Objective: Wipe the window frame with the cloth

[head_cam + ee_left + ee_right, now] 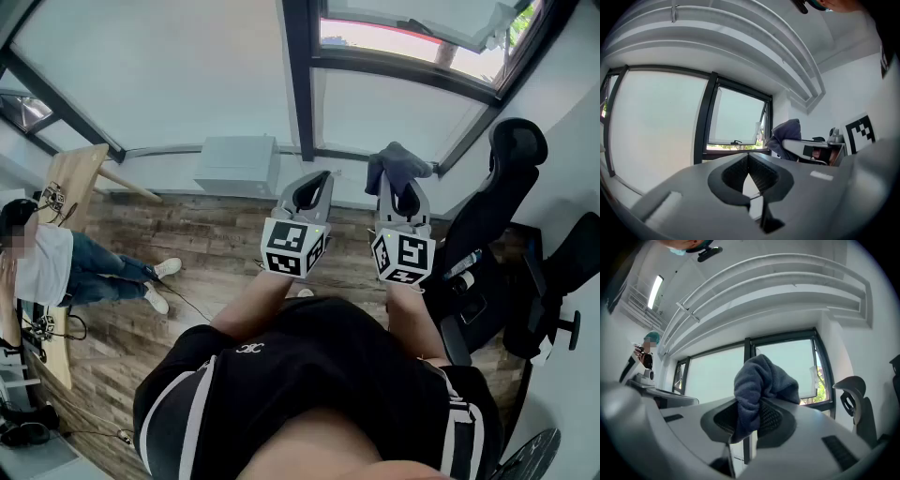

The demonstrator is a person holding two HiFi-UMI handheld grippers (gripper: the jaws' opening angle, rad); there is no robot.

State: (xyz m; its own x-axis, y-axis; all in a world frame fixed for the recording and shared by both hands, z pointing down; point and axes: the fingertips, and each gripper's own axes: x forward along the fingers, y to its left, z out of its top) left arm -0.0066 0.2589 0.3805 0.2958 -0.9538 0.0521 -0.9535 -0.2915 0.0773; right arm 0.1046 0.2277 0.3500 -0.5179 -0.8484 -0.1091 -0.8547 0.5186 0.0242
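A dark blue-grey cloth is bunched between the jaws of my right gripper, which is shut on it; the cloth sticks out past the right gripper toward the window. The dark window frame stands ahead, its vertical post behind the cloth. My left gripper is held beside the right one, pointed at the frame. The left gripper has its pads together with nothing between them. The cloth shows at its right.
A black office chair stands at the right, close to the right gripper. A grey box unit sits under the window. A seated person is at the left beside a wooden table. Wood floor lies below.
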